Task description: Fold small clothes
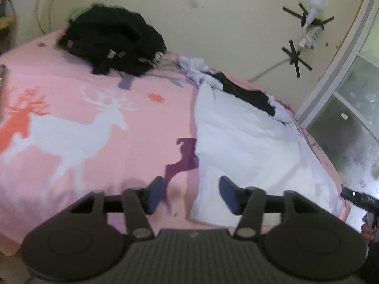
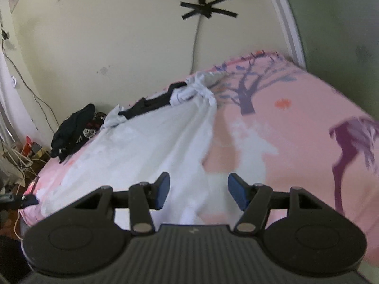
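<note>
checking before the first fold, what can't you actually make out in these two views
- White garment: its type; motion blur in both views, its near hem hidden by the right gripper.
- Dark pile: separate items blurred together in the left wrist view.
- Black cloth: whether attached to the garment; too small.
</note>
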Motion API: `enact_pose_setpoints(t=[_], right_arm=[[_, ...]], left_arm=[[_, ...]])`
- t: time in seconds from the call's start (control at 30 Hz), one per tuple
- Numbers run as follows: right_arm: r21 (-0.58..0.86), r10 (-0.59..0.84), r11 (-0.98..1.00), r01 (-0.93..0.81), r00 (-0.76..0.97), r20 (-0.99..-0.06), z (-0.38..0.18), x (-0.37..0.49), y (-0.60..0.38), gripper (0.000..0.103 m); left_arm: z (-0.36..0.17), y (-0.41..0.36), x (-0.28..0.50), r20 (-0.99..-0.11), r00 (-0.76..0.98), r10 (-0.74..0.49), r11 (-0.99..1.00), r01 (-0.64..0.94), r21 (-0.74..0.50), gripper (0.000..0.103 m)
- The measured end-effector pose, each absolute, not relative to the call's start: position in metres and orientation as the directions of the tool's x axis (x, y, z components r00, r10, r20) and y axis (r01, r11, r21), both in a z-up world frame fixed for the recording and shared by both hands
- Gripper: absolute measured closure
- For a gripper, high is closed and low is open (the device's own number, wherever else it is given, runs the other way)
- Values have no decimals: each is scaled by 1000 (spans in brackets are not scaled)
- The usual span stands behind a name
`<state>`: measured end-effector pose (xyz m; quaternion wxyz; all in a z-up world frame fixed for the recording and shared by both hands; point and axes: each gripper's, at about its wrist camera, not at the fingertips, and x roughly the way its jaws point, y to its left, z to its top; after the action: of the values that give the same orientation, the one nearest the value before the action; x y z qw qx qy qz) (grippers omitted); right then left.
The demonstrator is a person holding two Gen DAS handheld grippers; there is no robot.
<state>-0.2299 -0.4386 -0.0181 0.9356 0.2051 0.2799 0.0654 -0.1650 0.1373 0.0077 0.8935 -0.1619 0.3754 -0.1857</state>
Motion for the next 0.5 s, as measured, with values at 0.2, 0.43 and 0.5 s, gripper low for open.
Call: enact_pose_setpoints(t=[0.2,0.43,0.5], right_arm=[[401,292,914,-63,788,-542,-39,-236,-418,102],[461,309,886,-48,802,-511,-6,-253,-451,103],[481,327,874,-76,822,-466,6,-246,-455,103]], left_arm=[[-3,106,-154,-695,542,-473,881,282,-380,98],[21,127,-167,-632,524,-571,813,252,-526,98],[30,126,-158,-597,533,-600,786,254,-564,98]])
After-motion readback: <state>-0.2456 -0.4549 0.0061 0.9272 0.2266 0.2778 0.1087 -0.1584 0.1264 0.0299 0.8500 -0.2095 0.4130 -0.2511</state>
